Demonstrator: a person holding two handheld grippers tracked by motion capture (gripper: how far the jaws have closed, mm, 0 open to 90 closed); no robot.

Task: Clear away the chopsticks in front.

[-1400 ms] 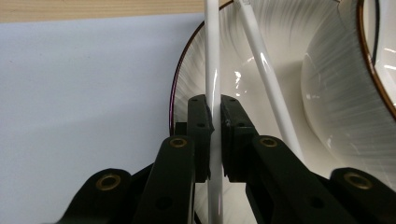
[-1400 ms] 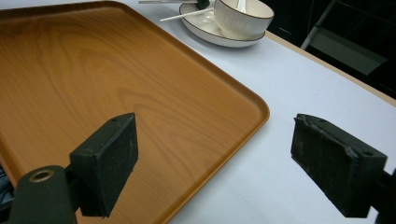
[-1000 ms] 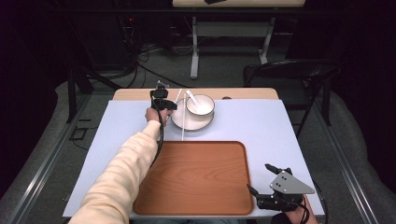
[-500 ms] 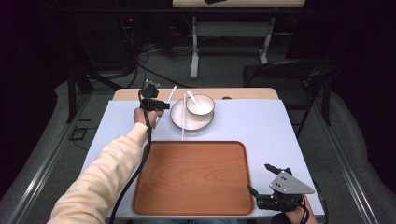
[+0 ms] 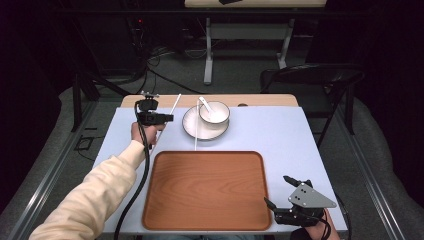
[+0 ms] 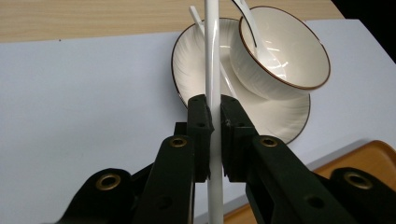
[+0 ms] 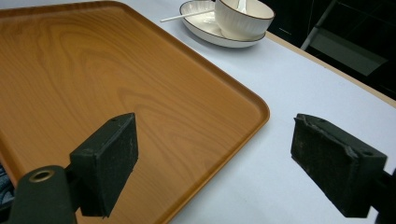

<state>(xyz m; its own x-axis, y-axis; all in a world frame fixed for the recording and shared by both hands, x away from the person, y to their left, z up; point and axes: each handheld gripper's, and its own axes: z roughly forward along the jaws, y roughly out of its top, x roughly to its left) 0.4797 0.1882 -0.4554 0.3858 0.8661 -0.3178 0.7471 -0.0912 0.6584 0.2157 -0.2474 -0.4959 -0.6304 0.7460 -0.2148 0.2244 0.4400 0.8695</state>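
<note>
My left gripper point(image 5: 170, 118) hangs over the table's far left, just left of the white plate point(image 5: 190, 131), shut on a white chopstick point(image 5: 175, 103) that slants up and away. In the left gripper view the chopstick point(image 6: 212, 70) is pinched between the black pads point(image 6: 201, 126). A second chopstick point(image 5: 196, 132) lies across the plate with its tip on the table. A white bowl point(image 5: 215, 114) with a spoon point(image 5: 204, 103) sits on the plate. My right gripper point(image 5: 276, 190) rests open at the near right, beside the wooden tray point(image 5: 205, 190), with nothing between its jaws point(image 7: 215, 163).
The tray point(image 7: 93, 84) takes up the near middle of the pale blue table top point(image 5: 280, 135). A wooden strip point(image 5: 270, 100) runs along the far edge. A dark chair point(image 5: 310, 80) stands beyond the far right corner, and cables lie on the floor behind.
My left gripper has moved left and a little up, away from the plate, carrying the chopstick with it. The right gripper has stayed where it was.
</note>
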